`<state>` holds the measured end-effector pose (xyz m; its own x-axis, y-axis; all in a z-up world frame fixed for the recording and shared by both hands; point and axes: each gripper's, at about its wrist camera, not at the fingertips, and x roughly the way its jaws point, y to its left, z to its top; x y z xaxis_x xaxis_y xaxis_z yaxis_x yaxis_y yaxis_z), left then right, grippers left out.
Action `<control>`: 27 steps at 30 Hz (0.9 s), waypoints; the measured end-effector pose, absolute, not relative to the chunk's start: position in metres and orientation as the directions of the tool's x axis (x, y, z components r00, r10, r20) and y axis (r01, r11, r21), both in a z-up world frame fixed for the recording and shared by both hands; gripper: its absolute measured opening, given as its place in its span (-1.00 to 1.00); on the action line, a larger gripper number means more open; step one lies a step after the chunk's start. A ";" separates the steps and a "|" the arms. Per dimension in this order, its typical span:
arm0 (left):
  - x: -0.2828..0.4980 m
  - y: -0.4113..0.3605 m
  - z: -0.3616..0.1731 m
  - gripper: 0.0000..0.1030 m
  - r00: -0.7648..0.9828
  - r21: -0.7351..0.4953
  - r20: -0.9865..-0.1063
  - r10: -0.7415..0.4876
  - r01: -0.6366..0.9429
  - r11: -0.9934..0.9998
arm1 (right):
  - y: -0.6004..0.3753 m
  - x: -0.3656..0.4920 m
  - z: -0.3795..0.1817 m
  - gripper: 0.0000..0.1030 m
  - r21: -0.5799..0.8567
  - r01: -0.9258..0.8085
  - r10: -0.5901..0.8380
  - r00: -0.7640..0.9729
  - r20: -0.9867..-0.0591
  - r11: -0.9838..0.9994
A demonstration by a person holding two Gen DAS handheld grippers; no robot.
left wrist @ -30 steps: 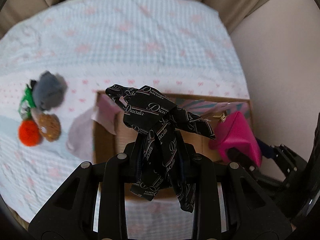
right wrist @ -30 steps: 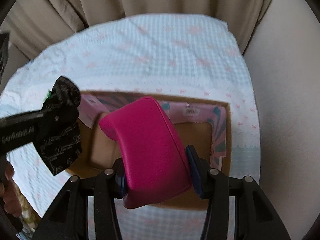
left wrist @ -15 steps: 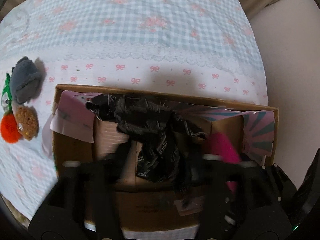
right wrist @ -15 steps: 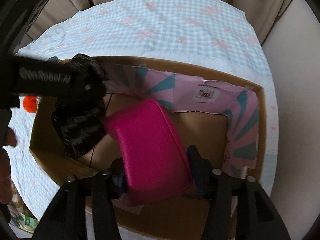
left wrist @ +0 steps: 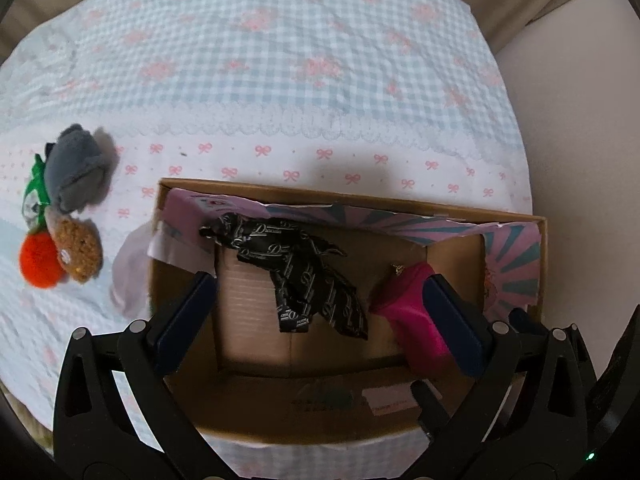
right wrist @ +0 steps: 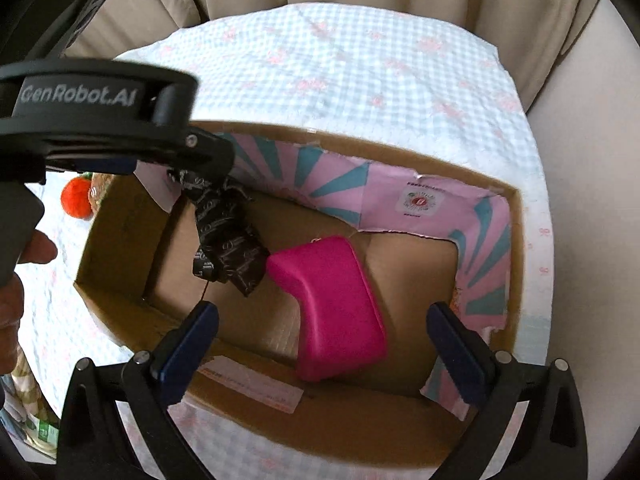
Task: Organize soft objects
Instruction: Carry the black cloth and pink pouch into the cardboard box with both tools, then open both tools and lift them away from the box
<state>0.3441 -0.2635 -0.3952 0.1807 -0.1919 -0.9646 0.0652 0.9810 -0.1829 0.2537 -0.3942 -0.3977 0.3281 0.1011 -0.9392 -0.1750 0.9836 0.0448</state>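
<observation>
Both jaws have just been opening: the left gripper [left wrist: 316, 312] and right gripper [right wrist: 322, 338] stand wide, gripping nothing. The black scarf [left wrist: 298, 272] and pink pouch [right wrist: 334, 308] lie in the cardboard box [right wrist: 120, 232]. Withdrawing carelessly could snag the scarf and drag it out.

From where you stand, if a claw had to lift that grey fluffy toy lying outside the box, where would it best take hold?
Probably across the rounded middle of the grey plush toy, coming straight down from above. It lies flat on the tablecloth, its soft bulk should squash between the pads, and its far side is clear. The brown plush and green piece crowd its near side.
</observation>
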 end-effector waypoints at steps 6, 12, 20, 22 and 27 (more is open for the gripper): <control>0.327 -0.255 -0.361 0.99 0.234 -0.194 -0.950 -0.208 0.078 0.978 | -0.393 0.241 -0.367 1.00 0.039 -0.149 0.092 0.373 -0.923 0.988; 0.296 -0.237 -0.310 0.99 0.313 -0.215 -0.920 -0.234 0.096 0.972 | -0.383 0.220 -0.321 1.00 0.039 -0.122 0.089 0.433 -0.897 0.992; 0.237 -0.200 -0.234 0.99 0.433 -0.208 -0.869 -0.240 0.121 0.971 | -0.361 0.182 -0.248 1.00 0.021 -0.108 0.076 0.542 -0.837 0.994; 0.219 -0.188 -0.216 0.99 0.463 -0.203 -0.854 -0.238 0.126 0.971 | -0.355 0.172 -0.227 1.00 0.030 -0.098 0.081 0.575 -0.814 0.995; 0.179 -0.163 -0.180 0.99 0.529 -0.181 -0.818 -0.228 0.140 0.974 | -0.341 0.149 -0.184 1.00 0.048 -0.069 0.081 0.643 -0.762 0.996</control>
